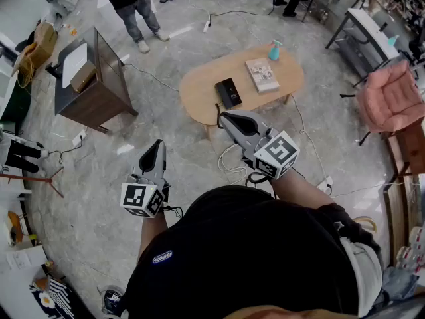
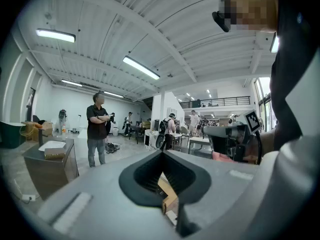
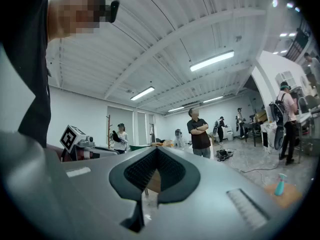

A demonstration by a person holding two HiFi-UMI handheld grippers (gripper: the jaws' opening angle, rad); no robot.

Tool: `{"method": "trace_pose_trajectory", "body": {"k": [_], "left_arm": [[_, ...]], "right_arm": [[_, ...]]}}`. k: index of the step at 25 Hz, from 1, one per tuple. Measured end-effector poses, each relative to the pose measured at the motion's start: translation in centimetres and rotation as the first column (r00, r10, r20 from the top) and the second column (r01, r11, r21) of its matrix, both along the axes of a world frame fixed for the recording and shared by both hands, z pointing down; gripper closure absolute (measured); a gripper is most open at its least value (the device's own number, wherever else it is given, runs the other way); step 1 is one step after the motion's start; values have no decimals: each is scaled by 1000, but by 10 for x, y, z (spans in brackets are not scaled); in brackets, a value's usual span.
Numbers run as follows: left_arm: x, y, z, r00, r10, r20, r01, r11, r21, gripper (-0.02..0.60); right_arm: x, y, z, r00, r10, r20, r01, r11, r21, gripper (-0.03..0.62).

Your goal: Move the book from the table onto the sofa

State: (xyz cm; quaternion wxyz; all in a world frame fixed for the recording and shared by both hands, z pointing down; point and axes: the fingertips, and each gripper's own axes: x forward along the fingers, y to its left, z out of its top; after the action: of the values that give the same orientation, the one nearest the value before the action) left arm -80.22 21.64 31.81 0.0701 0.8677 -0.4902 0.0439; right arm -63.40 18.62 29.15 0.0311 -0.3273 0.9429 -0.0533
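Note:
A pale book (image 1: 262,74) lies on the oval wooden table (image 1: 199,85), with a black book-like slab (image 1: 228,92) beside it toward me. The pink sofa seat (image 1: 392,98) stands off to the right. My right gripper (image 1: 226,117) hovers shut and empty over the table's near edge, just short of the black slab; in its own view (image 3: 156,151) the jaws meet in a point. My left gripper (image 1: 157,145) hangs over the floor, left of the table, also shut and empty (image 2: 161,156). Neither touches a book.
A teal spray bottle (image 1: 274,50) stands at the table's far end. A wooden cabinet (image 1: 93,78) sits to the left, and a person (image 1: 133,5) stands beyond it. Cables (image 1: 232,165) trail on the floor by the table legs. Desks and chairs (image 1: 358,32) line the far right.

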Motion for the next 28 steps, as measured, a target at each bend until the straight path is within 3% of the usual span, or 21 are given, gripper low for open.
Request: {"method": "trace_pose_trajectory", "body": {"k": [13, 17, 19, 28], "left_arm": [[-3, 8, -3, 1000, -18, -6, 18, 1000, 25, 580], [-8, 4, -9, 998, -32, -47, 34, 998, 49, 575], [-10, 1, -10, 998, -37, -53, 40, 997, 59, 500], [-23, -10, -8, 997, -25, -73, 32, 995, 90, 393]], "right_arm": [[5, 8, 3, 999, 45, 10, -45, 999, -6, 565], [6, 7, 0, 996, 80, 38, -80, 997, -9, 563], [5, 7, -1, 995, 92, 46, -92, 996, -1, 556], [-7, -1, 5, 989, 144, 36, -144, 990, 0, 184]]}}
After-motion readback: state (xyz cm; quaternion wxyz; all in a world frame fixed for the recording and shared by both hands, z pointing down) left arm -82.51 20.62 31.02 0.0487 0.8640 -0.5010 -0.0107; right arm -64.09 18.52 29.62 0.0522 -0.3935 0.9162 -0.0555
